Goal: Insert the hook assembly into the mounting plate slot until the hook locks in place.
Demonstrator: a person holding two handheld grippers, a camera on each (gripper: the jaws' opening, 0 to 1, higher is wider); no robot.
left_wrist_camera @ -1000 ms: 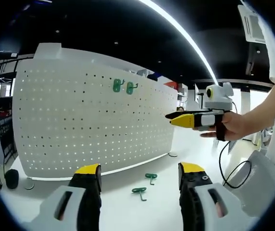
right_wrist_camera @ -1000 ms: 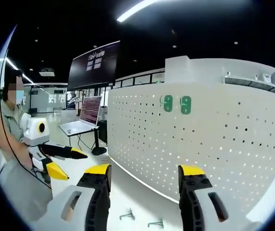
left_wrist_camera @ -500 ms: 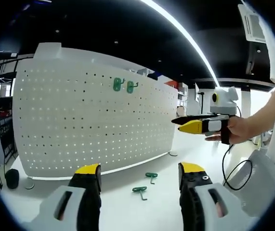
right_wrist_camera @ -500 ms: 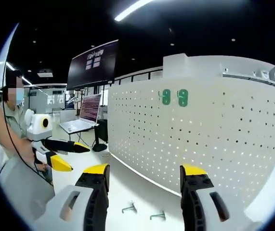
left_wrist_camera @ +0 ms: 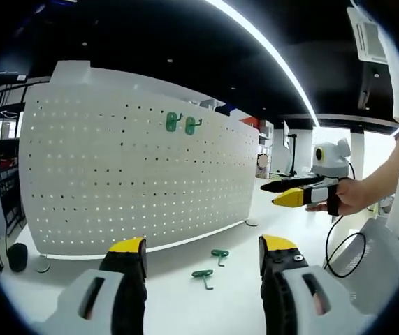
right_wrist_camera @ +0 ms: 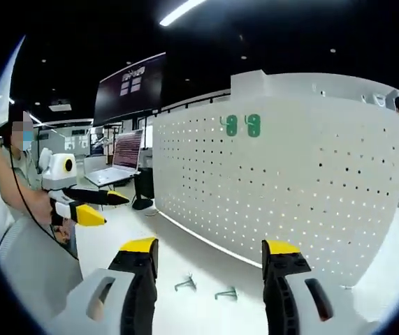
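A white pegboard [left_wrist_camera: 136,174] stands upright on a white table, with two green hooks [left_wrist_camera: 182,123] mounted near its top. In the right gripper view the same pegboard [right_wrist_camera: 283,188] shows the mounted green hooks [right_wrist_camera: 242,125]. Two loose green hooks [left_wrist_camera: 211,266] lie flat on the table before the board; they appear again as loose hooks [right_wrist_camera: 206,289]. My left gripper [left_wrist_camera: 202,250] is open and empty, above the loose hooks. My right gripper [right_wrist_camera: 209,250] is open and empty too. It enters the left gripper view as the right gripper [left_wrist_camera: 283,192], held in a hand.
A person [right_wrist_camera: 24,230] stands at the left of the right gripper view, holding the left gripper [right_wrist_camera: 101,206]. A laptop [right_wrist_camera: 119,164] sits on a stand behind, under a dark wall screen [right_wrist_camera: 126,87]. A black cable [left_wrist_camera: 335,241] hangs at the right.
In the left gripper view the right gripper has drifted right and lower. The right gripper view has swung, so the pegboard sits further left and the loose hooks show higher.
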